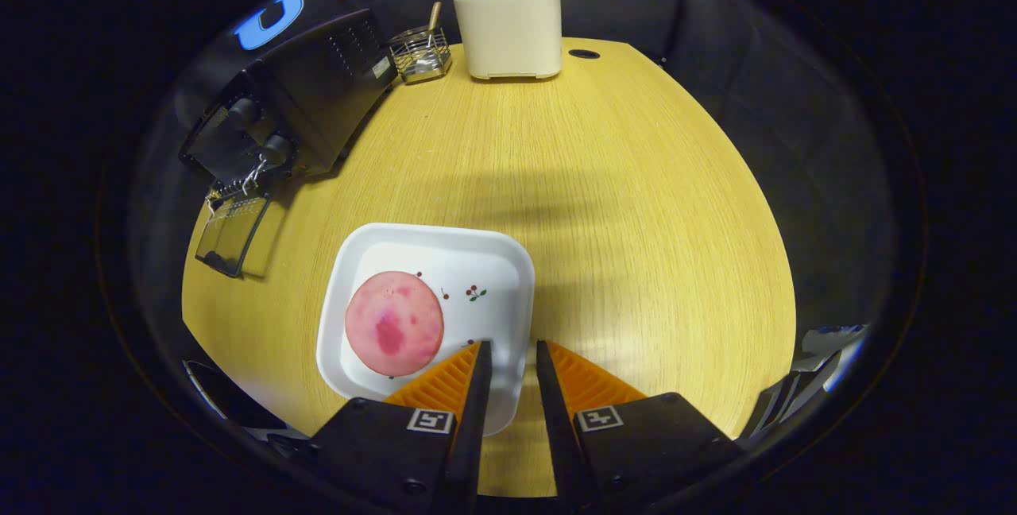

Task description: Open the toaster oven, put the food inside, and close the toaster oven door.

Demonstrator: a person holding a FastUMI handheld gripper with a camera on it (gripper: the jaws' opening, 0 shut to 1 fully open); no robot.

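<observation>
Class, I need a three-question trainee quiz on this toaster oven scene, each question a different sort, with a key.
1. True or false: the toaster oven door is already open.
2. The pink round food lies on: A) bare table B) white plate C) wire basket.
3. Fill in: the gripper fingers stand slightly ____, holding nothing.

Key: 1 true; 2 B; 3 apart.

gripper view: i look from above the jaws, forward and down across the counter (604, 181).
nearness: plate (493, 276) just ahead.
</observation>
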